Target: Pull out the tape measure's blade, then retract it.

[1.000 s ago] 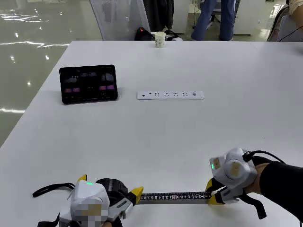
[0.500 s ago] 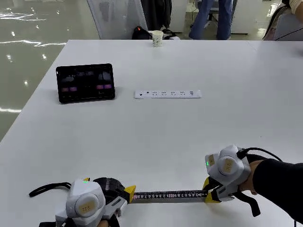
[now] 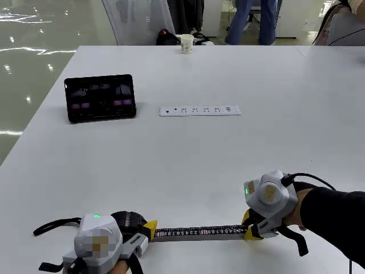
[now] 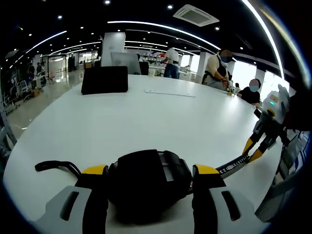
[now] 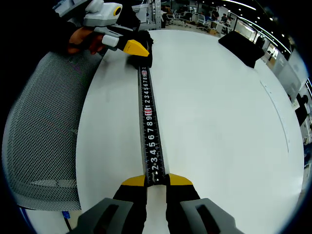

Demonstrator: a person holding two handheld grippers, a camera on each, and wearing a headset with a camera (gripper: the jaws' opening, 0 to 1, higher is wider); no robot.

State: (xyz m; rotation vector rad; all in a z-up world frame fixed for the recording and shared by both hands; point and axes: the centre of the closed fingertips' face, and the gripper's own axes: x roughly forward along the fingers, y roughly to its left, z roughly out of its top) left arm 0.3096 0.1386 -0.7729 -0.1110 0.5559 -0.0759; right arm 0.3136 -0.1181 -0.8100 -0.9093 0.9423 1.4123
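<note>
The tape measure (image 4: 148, 183) sat between the left gripper's (image 4: 151, 170) yellow-tipped fingers (image 4: 206, 169), one finger pressed against each side of its black body, so the jaws were spread only as wide as the body and closed on it. In the head view the same left gripper (image 3: 137, 229) lay at the near edge of the white table (image 3: 188, 165) with the tape measure (image 3: 130, 221) bulging out between its fingers. A black strap (image 4: 56, 165) curled away on the table just beyond the outer finger.

From the body, the blade (image 5: 150, 131) ran flat along the tabletop, printed numbers up, straight to the right gripper (image 5: 156, 180). That gripper's fingers (image 5: 179, 179) were drawn nearly together, pinching the blade's free end between the yellow tips. In the head view the blade (image 3: 199, 232) spanned the gap between the two grippers, and the right gripper (image 3: 249, 228) was held by a hand in a dark sleeve.

Farther off, well ahead of both sets of fingers, a white power strip (image 3: 199, 111) lay flat on the table, with a dark tablet (image 3: 100, 98) propped up to one side of it. A paper cup (image 3: 186, 43) stood near the far edge. In the right gripper view a grey mesh surface (image 5: 44, 136) sat beside the table edge, off to the side of the blade.
</note>
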